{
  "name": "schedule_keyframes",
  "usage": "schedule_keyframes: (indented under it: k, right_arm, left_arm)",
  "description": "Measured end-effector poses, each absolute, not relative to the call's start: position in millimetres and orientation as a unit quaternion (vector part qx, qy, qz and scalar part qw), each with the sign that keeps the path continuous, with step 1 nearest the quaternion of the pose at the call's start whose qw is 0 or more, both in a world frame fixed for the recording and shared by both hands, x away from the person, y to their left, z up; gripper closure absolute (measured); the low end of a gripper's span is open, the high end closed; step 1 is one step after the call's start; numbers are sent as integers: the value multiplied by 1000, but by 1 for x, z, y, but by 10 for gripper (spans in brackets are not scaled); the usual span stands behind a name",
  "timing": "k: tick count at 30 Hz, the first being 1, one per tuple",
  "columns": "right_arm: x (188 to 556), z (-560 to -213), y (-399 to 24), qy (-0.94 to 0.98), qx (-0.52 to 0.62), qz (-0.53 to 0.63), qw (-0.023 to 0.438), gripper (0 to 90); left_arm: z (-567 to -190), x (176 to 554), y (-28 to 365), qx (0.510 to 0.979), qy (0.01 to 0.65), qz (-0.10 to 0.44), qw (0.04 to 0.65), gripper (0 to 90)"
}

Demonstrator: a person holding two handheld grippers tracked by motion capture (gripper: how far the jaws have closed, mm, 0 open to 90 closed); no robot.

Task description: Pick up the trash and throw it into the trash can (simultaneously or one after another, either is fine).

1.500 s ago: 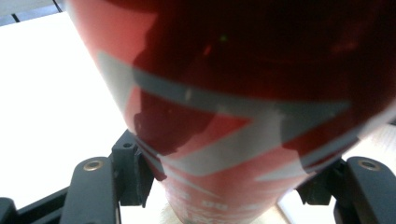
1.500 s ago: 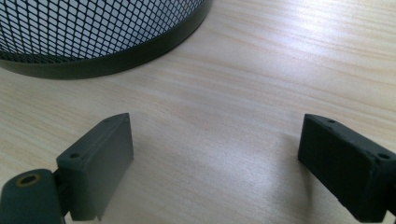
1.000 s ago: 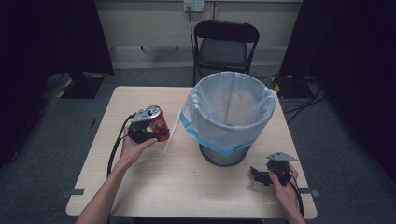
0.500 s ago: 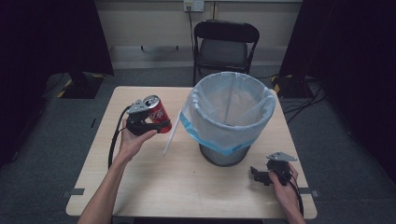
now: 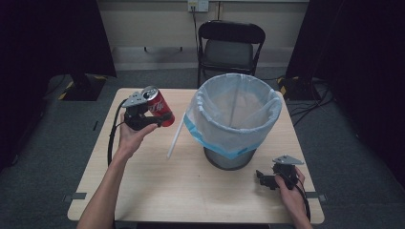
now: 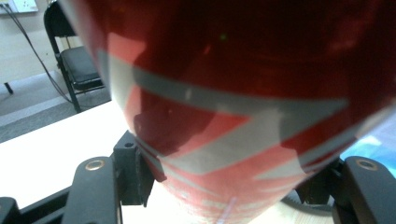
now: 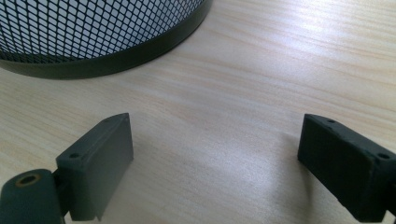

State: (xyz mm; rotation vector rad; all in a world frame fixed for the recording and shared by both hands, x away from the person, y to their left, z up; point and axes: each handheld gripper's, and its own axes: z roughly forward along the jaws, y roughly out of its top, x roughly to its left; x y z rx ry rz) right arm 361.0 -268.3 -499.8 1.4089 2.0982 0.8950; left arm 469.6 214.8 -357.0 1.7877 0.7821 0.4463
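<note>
A red soda can (image 5: 158, 108) with white lettering hangs above the table's left side, tilted, its silver top up and to the left. My left gripper (image 5: 149, 117) is shut on the can. In the left gripper view the red can (image 6: 243, 102) sits squeezed between both black jaws. A black mesh bin (image 5: 232, 120) lined with a pale blue bag stands to the right of the can. My right gripper (image 5: 261, 178) rests low on the table near the front right corner, open, with bare wood between its jaws (image 7: 212, 158). The bin's mesh base (image 7: 93, 37) lies just beyond them.
A white straw-like stick (image 5: 175, 139) lies on the light wooden table (image 5: 157, 191) between the can and the bin. A black folding chair (image 5: 229, 47) stands behind the table's far edge. Cables trail on the grey floor at right.
My left hand has lifted the can higher off the table and a little toward the far side. The right gripper has stayed where it was.
</note>
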Motion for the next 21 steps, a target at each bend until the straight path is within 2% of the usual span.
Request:
schedule_keyframes:
  k: [21]
  right_arm:
    - [361, -500, -268, 762, 512, 325, 228, 95]
  left_arm:
    - [-305, 466, 211, 714, 309, 217, 589, 353]
